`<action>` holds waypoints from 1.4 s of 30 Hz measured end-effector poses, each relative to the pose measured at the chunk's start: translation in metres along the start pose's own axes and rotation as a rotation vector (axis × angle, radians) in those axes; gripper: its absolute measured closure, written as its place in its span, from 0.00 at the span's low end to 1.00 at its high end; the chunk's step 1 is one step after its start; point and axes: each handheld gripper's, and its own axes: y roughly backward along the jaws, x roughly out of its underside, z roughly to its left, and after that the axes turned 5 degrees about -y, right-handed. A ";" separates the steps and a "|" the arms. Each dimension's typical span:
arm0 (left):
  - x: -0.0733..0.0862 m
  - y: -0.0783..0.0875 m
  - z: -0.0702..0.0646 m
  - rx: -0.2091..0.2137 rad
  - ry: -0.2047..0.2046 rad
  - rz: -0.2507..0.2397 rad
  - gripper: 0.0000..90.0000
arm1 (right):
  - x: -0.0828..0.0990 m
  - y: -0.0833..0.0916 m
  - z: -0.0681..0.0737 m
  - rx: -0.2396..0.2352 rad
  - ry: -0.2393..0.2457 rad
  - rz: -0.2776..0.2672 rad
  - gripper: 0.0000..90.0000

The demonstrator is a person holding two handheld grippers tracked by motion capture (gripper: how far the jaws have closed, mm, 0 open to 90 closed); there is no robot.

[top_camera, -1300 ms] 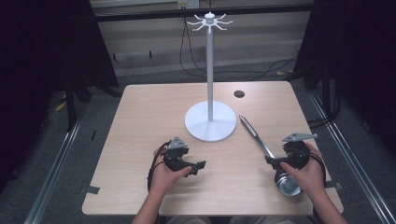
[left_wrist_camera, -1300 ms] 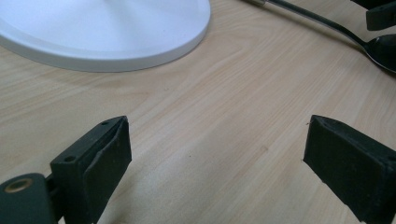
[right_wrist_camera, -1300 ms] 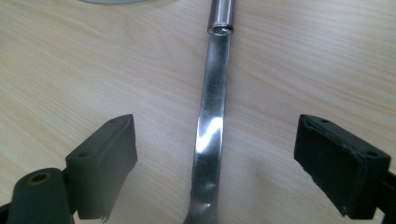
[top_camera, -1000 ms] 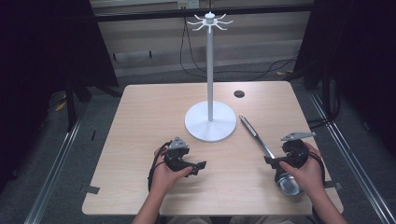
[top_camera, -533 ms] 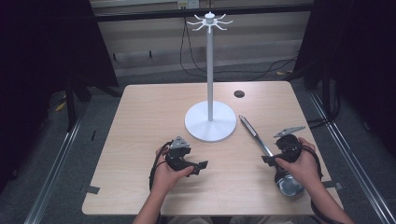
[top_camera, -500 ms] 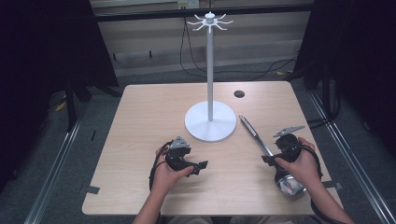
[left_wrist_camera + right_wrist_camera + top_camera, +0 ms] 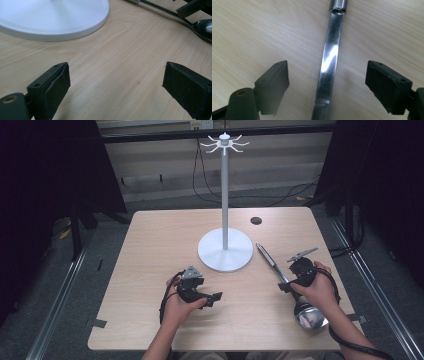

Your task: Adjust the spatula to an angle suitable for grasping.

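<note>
A steel ladle (image 7: 270, 260) lies on the right of the wooden table (image 7: 160, 240), its bowl (image 7: 311, 318) toward the front edge. My right gripper (image 7: 284, 287) hovers over the ladle's shaft, open. In the right gripper view the flat shaft (image 7: 329, 62) runs between the jaws of my right gripper (image 7: 327, 64), which have just been closing a little and do not touch it. My left gripper (image 7: 215, 297) rests open at the front centre, with bare wood between its jaws (image 7: 115, 67). The left gripper view also shows the ladle (image 7: 205, 27) at upper right.
A tall white stand (image 7: 224, 195) with hooks at its top rises from a round base (image 7: 225, 252) at the table's middle, just left of the ladle's handle end; the base (image 7: 50, 17) lies ahead of my left gripper. A small black disc (image 7: 256, 220) sits at the back right.
My right hand has slid up the ladle's shaft, away from the bowl, which now lies uncovered behind the hand. The left hand has kept still.
</note>
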 end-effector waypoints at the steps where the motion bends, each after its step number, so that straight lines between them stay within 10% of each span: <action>1: 0.000 0.000 0.000 -0.001 0.000 0.001 0.08 | -0.001 -0.001 0.000 0.004 -0.001 0.004 0.22; 19: -0.001 0.000 0.000 -0.002 -0.003 0.004 0.08 | -0.002 -0.015 -0.004 0.001 -0.029 0.072 0.48; 26: -0.001 0.001 0.001 -0.005 -0.003 0.003 0.08 | -0.004 -0.018 -0.004 0.005 -0.022 0.086 0.80; 42: -0.001 0.001 0.001 -0.007 0.003 -0.001 0.08 | -0.001 -0.011 -0.010 -0.011 -0.172 0.021 0.85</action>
